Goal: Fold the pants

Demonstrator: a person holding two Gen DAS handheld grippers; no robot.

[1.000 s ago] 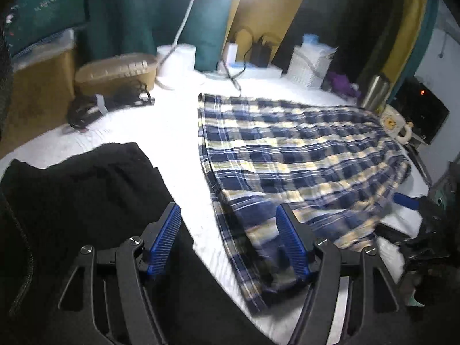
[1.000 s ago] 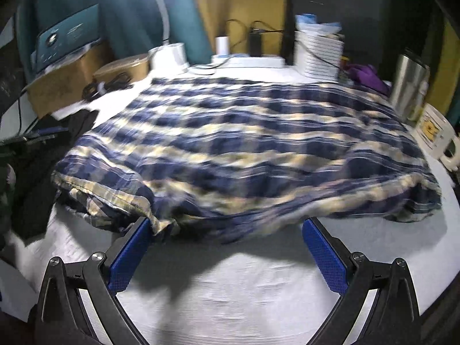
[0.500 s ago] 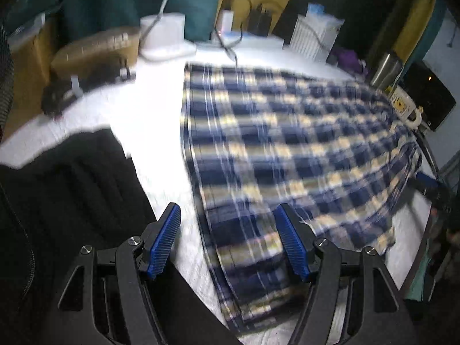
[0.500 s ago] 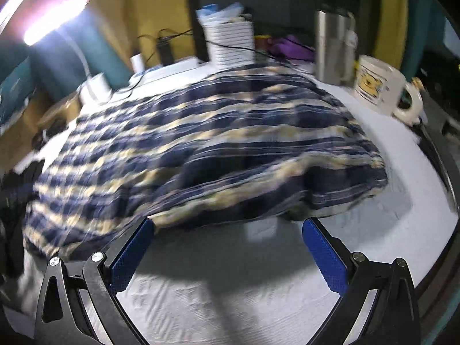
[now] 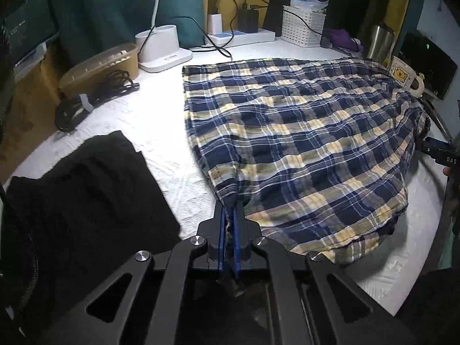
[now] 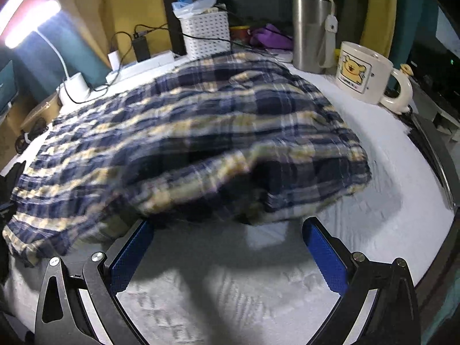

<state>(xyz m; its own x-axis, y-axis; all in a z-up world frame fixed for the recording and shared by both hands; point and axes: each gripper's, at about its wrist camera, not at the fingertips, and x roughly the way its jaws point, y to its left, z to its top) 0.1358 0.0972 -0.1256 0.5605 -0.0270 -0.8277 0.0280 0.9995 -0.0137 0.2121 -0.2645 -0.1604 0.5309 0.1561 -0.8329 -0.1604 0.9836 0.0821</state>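
Two grippers at plaid pants [image 5: 302,143], spread flat on white table [image 5: 161,143]. Left gripper [image 5: 229,224] pinching near edge. Right gripper [image 6: 227,247] spread, empty, just short of opposite hem. Advise: right takes matching edge before lift, tension even.

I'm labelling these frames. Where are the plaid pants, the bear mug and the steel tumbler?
plaid pants [image 5: 302,132], left wrist view, middle of the spread fabric.
bear mug [image 6: 360,72], right wrist view, its printed side.
steel tumbler [image 6: 309,31], right wrist view, its metal body.
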